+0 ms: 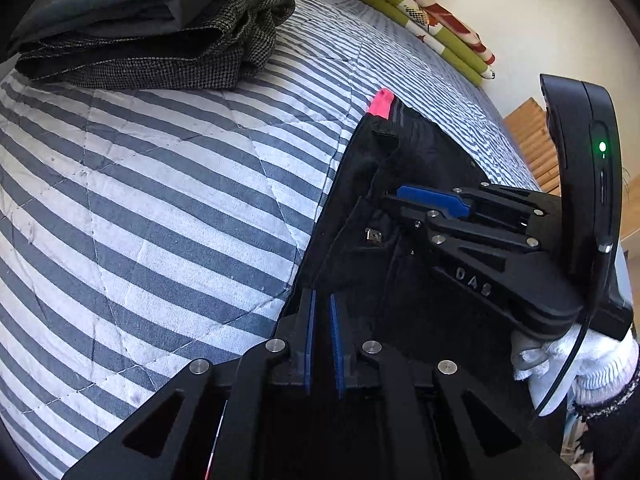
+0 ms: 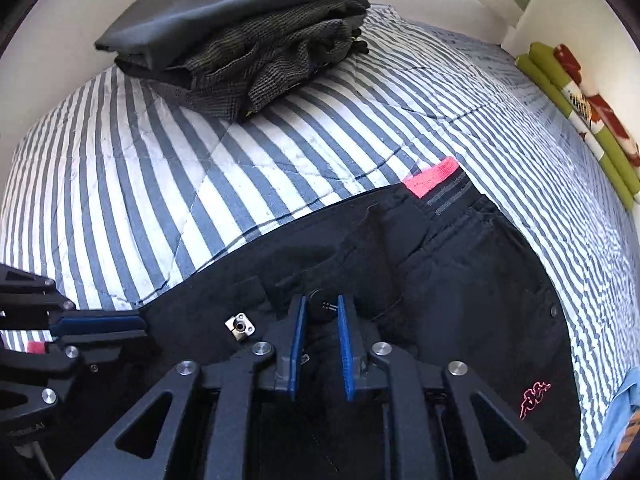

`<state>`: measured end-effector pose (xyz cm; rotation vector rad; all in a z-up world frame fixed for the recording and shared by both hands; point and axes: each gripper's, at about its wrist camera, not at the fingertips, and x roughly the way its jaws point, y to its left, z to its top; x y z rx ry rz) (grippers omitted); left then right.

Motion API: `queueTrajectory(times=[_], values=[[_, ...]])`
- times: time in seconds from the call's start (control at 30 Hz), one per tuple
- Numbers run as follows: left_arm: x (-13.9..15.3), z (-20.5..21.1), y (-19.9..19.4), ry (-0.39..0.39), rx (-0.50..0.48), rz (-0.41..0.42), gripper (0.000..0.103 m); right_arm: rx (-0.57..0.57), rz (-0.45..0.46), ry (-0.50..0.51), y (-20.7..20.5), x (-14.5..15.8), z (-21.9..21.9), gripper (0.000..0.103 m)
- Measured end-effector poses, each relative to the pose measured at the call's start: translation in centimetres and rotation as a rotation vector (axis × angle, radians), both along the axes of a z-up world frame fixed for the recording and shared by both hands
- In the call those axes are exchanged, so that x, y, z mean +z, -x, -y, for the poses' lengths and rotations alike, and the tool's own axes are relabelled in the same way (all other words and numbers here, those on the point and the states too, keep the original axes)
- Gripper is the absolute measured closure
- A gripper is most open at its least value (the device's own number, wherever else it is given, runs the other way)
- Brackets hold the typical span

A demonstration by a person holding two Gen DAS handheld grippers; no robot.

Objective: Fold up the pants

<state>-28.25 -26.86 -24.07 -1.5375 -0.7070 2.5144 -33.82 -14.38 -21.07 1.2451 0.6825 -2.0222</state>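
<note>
Black pants [image 1: 372,184] [image 2: 460,280] lie on the striped quilt, waist end near me, with a pink tag [image 1: 380,103] [image 2: 432,178] at the waistband and a metal clasp [image 2: 239,325]. My left gripper [image 1: 321,300] points down at the pants' left edge, its blue pads nearly together with black cloth between them; in the right wrist view the left gripper [image 2: 142,326] pinches that edge. My right gripper [image 2: 321,304] is shut on the waistband beside a black button [image 2: 322,306]. In the left wrist view the right gripper [image 1: 394,196] sits on the waistband to the right.
A stack of folded clothes [image 1: 160,40] [image 2: 240,52], grey over houndstooth, sits at the far left of the striped quilt [image 1: 160,208] [image 2: 160,184]. A green and red folded blanket [image 1: 432,20] [image 2: 580,112] lies along the wall. A white-gloved hand [image 1: 592,360] holds the right gripper.
</note>
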Motion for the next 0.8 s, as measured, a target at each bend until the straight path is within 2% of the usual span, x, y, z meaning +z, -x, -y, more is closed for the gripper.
queueTrajectory(times=[0.07,0.13,0.2,0.23,0.3,0.4,0.5,0.6,0.67,0.8], values=[[0.0,0.1,-0.1,-0.004,0.001,0.001,0.095,-0.015,0.044,0.043,0.6,0.6,-0.6,0.089],[0.0,0.1,-0.1,-0.002,0.0,0.001,0.096,-0.05,0.115,0.118,1.6,1.6,-1.5,0.101],[0.1,0.1,-0.1,0.0,-0.001,0.001,0.096,-0.06,0.187,0.19,2.3,2.5,-2.3,0.103],[0.1,0.1,-0.1,0.003,-0.002,0.0,0.096,-0.063,0.185,0.196,2.5,2.9,-2.4,0.103],[0.2,0.1,-0.2,0.006,-0.005,-0.001,0.096,-0.05,0.16,0.172,2.5,3.2,-2.2,0.103],[0.2,0.1,-0.2,0.006,-0.005,-0.001,0.096,-0.024,0.195,0.138,1.9,2.6,-1.5,0.1],[0.2,0.1,-0.2,0.005,-0.005,-0.001,0.095,0.02,0.121,0.078,1.2,1.9,-0.3,0.097],[0.3,0.1,-0.3,0.013,-0.008,-0.003,0.095,0.051,0.089,0.02,0.6,1.0,0.8,0.084],[0.4,0.1,-0.3,0.015,-0.01,-0.004,0.095,0.084,0.017,-0.05,0.0,0.4,1.6,0.071],[0.3,0.1,-0.3,0.018,-0.01,-0.004,0.096,0.124,-0.005,-0.103,-0.3,-0.2,1.9,0.071]])
